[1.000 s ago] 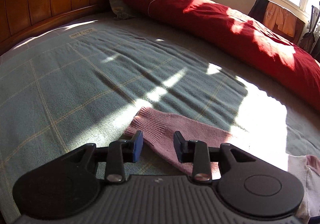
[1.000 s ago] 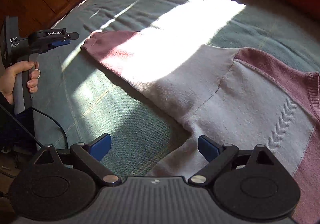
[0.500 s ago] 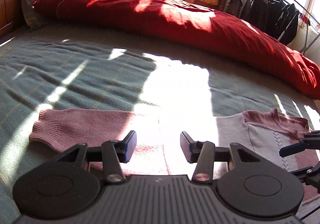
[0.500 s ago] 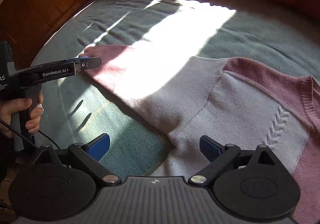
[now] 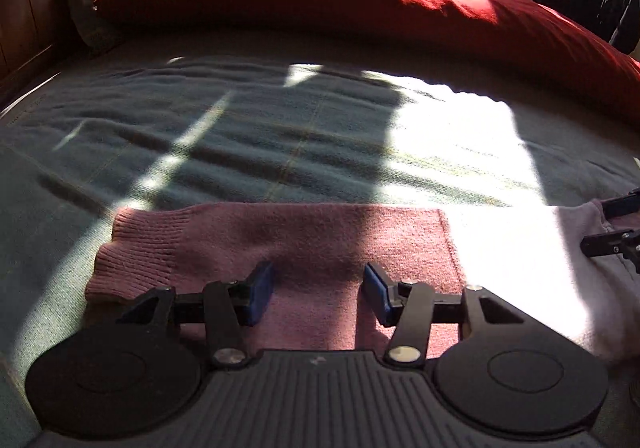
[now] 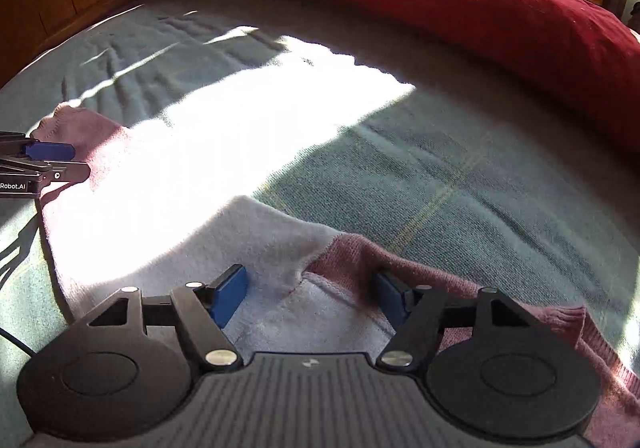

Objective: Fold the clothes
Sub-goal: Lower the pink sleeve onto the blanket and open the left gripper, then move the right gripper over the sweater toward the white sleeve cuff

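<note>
The left gripper [image 5: 316,294] is black plastic with two round discs, a ribbed grey middle and silver screws; its fingers [image 5: 259,293] have blue pads; the right gripper [image 6: 308,298] looks the same; white letters "Robot.AI" show on one side.

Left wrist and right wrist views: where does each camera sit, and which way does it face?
Left wrist: behind the open left claw, low over the pink sleeve, facing the red duvet; right claw's tips at right edge.
Right wrist: behind the open right claw, over the sweater's shoulder seam; left claw at left edge.
Shared: sweater, duvet, green blanket.
</note>
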A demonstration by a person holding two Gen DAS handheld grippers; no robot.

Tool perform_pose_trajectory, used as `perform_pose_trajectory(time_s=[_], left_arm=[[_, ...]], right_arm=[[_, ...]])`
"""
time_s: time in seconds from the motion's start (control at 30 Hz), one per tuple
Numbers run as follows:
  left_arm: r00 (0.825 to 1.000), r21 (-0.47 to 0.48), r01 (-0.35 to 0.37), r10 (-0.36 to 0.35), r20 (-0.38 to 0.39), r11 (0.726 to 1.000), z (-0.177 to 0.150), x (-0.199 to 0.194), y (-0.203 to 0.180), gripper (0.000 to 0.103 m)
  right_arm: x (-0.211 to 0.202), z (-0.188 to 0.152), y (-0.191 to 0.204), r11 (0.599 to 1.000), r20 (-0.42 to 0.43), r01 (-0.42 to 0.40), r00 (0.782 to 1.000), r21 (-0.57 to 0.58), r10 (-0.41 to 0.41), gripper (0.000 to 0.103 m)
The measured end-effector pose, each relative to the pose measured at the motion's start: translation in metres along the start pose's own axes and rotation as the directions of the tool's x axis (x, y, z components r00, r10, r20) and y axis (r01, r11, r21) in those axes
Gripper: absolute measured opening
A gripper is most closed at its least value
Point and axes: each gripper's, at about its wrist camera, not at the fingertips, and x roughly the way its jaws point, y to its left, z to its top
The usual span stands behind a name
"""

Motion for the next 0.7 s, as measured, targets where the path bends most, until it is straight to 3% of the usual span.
perform_pose_trajectory(time_s=[0.13, 0.23, 0.3, 0.4, 0.53, 0.7], left_arm=[[1.000, -0.098, -0.002, 0.005, 0.024, 0.995, 0.017, -0.008, 0.014, 0.049], [0.996, -0.053, 0.048, -0.043, 0.079, 0.997, 0.018, -0.022, 0.011, 0.057], [0.998, 0.000, 0.012, -0.012, 0.060, 1.000, 0.015, -0.015, 0.009, 0.062], [0.996, -0.035, -0.089, 0.089, -0.008, 0.995, 0.005, 0.003, 0.030, 0.063], [0.996, -0.077, -0.086, 0.086, -0.008, 0.993, 0.006, 0.003, 0.037, 0.058], [0.997, -0.086, -0.076, 0.073, -0.038, 0.993, 0.012, 0.008, 0.031, 0.067]], right_arm=[[-0.004, 0.011, 0.001, 0.999, -0.017, 0.004, 1.000, 0.032, -0.003, 0.081], [-0.032, 0.005, 0.004, 0.999, -0.023, -0.015, 1.000, 0.050, 0.016, 0.081], [-0.048, -0.006, 0.008, 0.997, -0.042, -0.031, 0.999, 0.066, 0.034, 0.081], [-0.058, -0.024, 0.013, 0.996, -0.087, -0.035, 0.995, 0.077, 0.042, 0.081], [-0.064, -0.042, 0.016, 0.991, -0.128, -0.023, 0.991, 0.133, 0.040, 0.081], [-0.071, -0.047, 0.018, 0.985, -0.127, -0.007, 0.992, 0.171, 0.029, 0.081]])
